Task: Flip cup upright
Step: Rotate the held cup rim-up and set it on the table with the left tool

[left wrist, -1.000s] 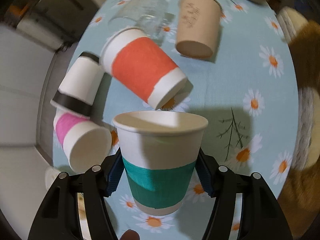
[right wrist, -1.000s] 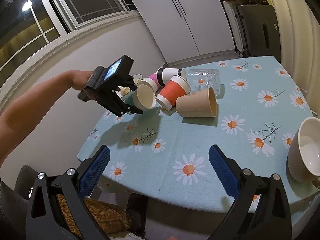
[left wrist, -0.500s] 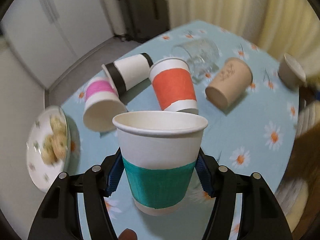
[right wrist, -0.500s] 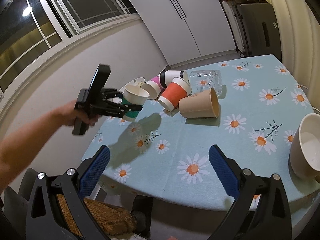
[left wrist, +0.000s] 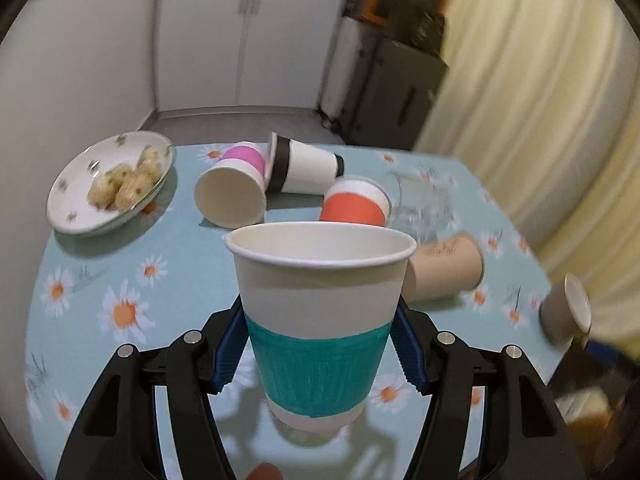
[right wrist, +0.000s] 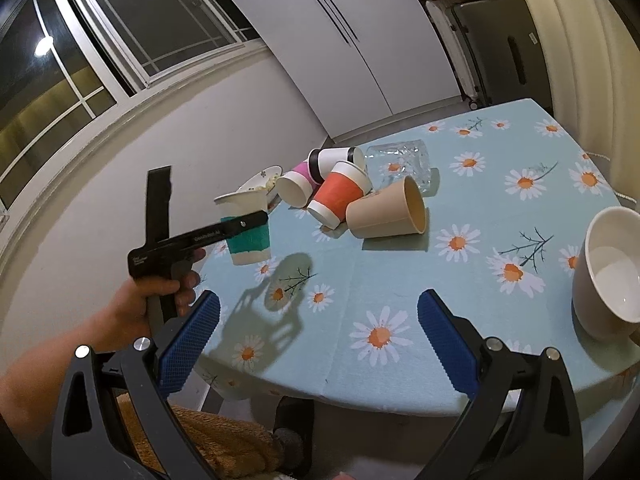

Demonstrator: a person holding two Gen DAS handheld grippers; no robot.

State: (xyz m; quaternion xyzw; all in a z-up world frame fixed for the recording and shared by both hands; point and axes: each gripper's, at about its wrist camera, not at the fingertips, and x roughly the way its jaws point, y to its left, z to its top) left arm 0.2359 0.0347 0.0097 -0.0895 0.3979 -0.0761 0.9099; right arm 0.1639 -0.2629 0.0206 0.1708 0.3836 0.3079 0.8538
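Note:
My left gripper (left wrist: 318, 346) is shut on a white paper cup with a teal band (left wrist: 318, 320). The cup is upright, mouth up, its base just above the daisy tablecloth (left wrist: 120, 280). In the right wrist view the same cup (right wrist: 248, 232) hangs over the table's left side, held by the left gripper (right wrist: 248, 222). My right gripper (right wrist: 318, 340) is open and empty, over the table's near edge.
Several cups lie on their sides: pink (left wrist: 236, 192), black-banded (left wrist: 304, 168), orange (left wrist: 356, 204), tan (left wrist: 444, 272). A glass mug (left wrist: 420, 204) lies beside them. A plate of food (left wrist: 110, 184) sits at the left. A white bowl (right wrist: 612, 268) stands at the right edge.
The left gripper has turned level and dropped toward the table with the teal cup, which now stands upright close over the cloth. The right gripper has stayed put.

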